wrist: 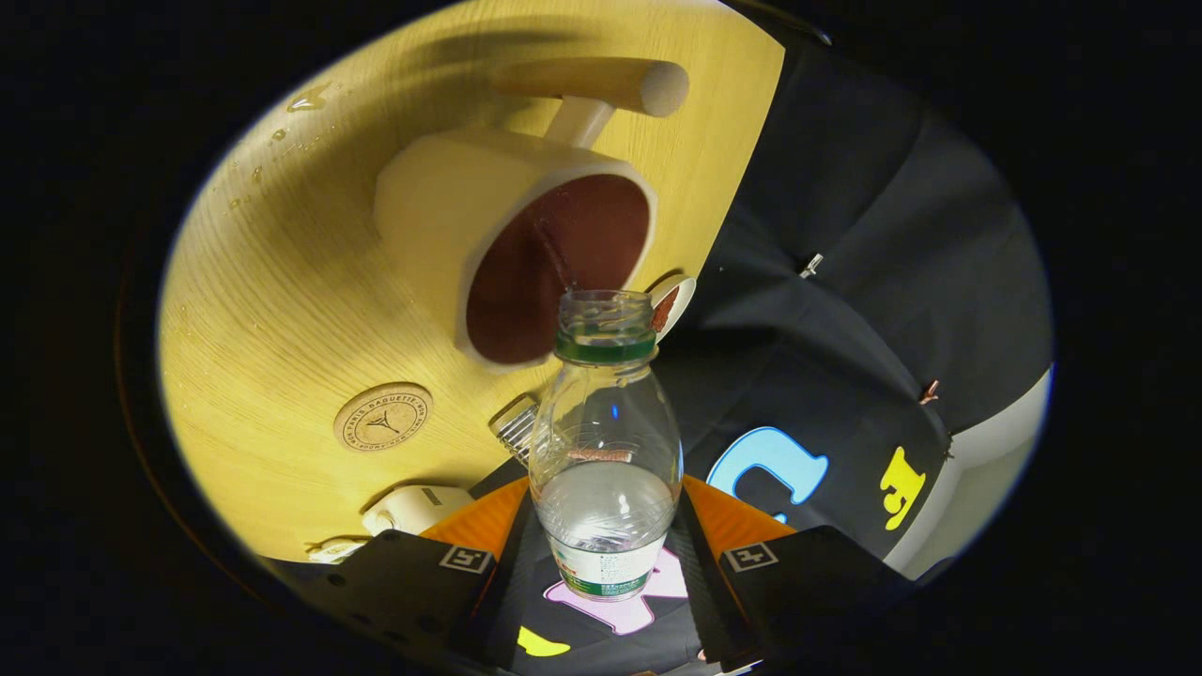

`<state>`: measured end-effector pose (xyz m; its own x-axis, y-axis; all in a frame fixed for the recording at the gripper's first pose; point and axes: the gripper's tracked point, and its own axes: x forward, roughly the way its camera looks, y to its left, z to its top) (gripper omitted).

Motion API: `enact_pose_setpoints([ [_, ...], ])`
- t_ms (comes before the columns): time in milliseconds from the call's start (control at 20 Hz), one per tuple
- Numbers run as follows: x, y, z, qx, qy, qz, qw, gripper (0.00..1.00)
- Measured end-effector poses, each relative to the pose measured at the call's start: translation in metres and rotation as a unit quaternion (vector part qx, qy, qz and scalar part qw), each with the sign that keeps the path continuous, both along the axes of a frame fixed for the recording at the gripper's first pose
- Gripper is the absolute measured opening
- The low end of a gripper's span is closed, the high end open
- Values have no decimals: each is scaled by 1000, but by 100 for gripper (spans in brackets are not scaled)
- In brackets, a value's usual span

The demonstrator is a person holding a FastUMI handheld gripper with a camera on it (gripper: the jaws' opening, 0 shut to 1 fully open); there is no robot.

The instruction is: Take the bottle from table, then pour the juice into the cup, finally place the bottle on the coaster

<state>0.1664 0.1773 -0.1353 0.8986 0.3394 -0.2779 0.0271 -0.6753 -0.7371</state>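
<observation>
My gripper [606, 554] is shut on a clear plastic bottle [606, 451], one finger on each side of its lower body. The bottle has a green neck ring, no cap, and clear liquid pooled in its lower part. It is tilted, with its open mouth at the rim of a cream cup [512, 253] that has a brown inside and a wooden handle. A thin stream runs inside the cup near the mouth. A round cork coaster [383, 416] lies on the yellow wooden table [272, 282], nearer to me than the cup.
Water drops [305, 99] lie on the table beyond the cup. A small white device [413, 507] with a cable sits by my left finger. A small clear ribbed thing [516, 432] lies beside the bottle. A round white item [671, 305] peeks out behind the bottle's mouth.
</observation>
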Motion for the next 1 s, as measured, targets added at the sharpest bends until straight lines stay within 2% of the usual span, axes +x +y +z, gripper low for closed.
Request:
enact_pose_setpoints([
  [400, 0, 0, -1, 14, 3, -4, 1000, 74],
  [650, -6, -13, -8, 66, 35, -39, 996, 74],
  [900, -7, -34, -5, 164, 87, -101, 977, 74],
  [1000, -12, -37, 6, 232, 116, -129, 957, 74],
])
